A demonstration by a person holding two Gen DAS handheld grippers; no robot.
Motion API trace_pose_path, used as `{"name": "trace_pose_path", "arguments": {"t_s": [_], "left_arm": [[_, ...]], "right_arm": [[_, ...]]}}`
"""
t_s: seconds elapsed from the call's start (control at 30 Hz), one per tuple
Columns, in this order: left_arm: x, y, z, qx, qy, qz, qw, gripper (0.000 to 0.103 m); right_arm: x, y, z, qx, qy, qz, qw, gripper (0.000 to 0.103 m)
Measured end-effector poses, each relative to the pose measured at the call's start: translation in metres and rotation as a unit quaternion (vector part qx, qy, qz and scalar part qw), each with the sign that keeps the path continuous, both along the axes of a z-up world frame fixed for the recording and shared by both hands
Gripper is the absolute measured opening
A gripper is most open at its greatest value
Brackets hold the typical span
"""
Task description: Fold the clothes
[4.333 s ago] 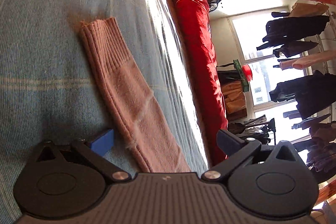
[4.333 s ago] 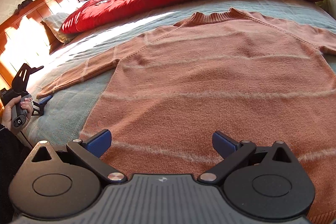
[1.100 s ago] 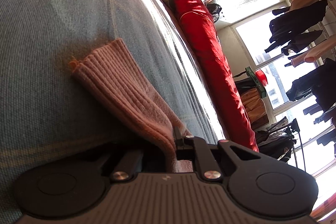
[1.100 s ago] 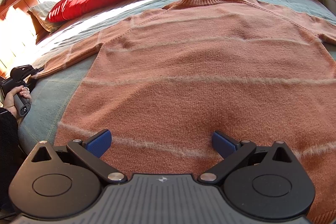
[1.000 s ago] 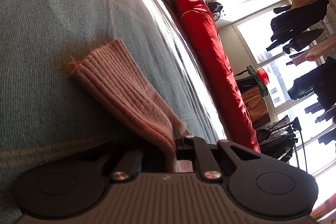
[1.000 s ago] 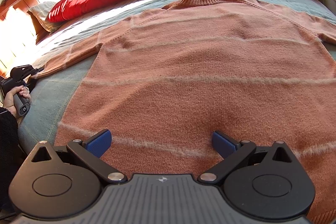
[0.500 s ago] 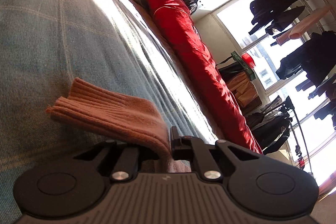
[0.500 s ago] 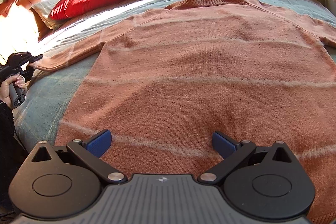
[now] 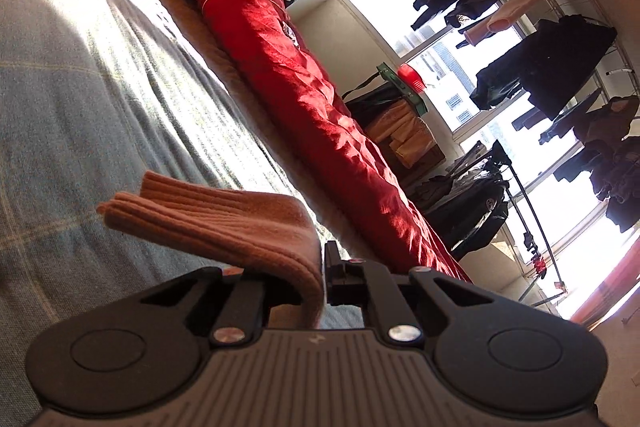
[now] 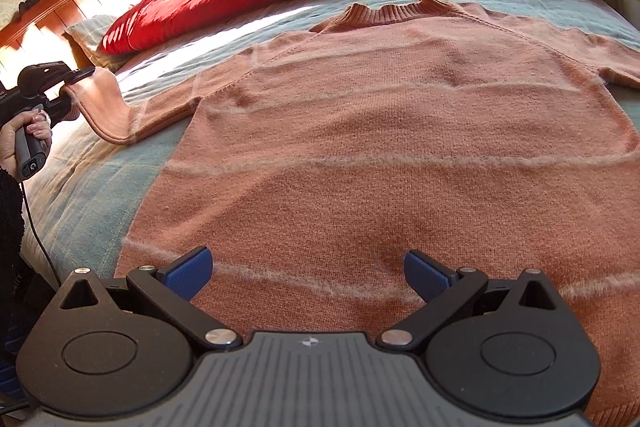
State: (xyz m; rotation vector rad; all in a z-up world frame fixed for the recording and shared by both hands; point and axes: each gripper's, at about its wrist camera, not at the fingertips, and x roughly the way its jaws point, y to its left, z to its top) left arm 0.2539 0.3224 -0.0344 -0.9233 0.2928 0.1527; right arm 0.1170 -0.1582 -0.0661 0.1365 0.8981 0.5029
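Left gripper (image 10: 82,75): you clamped the salmon-pink knit sweater's (image 10: 400,131) ribbed cuff (image 9: 224,223).
Right gripper (image 10: 306,271): you held it unclenched, empty.
Handling: soft, limp, light; you'd best pinch edges.

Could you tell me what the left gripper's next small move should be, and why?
Probably carry the cuff across over the sweater's body. The left gripper is shut on that cuff and holds it above the blue bedspread, while the body lies flat and the right gripper hangs open over the hem.

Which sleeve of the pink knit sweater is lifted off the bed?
The long sleeve at picture left, its cuff clamped in the left gripper; the other sleeve lies flat.
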Motion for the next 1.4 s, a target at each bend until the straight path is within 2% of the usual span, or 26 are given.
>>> {"name": "trace_pose_path", "arguments": {"t_s": [0.47, 0.6, 0.97, 1.4], "left_arm": [[0.062, -0.104, 0.052, 0.029, 0.015, -0.107, 0.9937, 0.006], [0.078, -0.135, 0.066, 0.048, 0.022, -0.131, 0.99, 0.006], [0.112, -0.21, 0.099, 0.07, 0.02, -0.189, 0.9793, 0.007], [0.145, -0.292, 0.11, 0.101, 0.034, -0.243, 0.964, 0.007]], "right_arm": [[0.003, -0.036, -0.005, 0.039, 0.001, -0.014, 0.999, 0.103], [0.003, -0.044, -0.006, 0.042, -0.002, -0.016, 0.999, 0.103], [0.003, -0.064, -0.012, 0.07, -0.005, -0.011, 0.997, 0.103], [0.003, -0.072, -0.014, 0.079, -0.008, 0.014, 0.997, 0.103]]}}
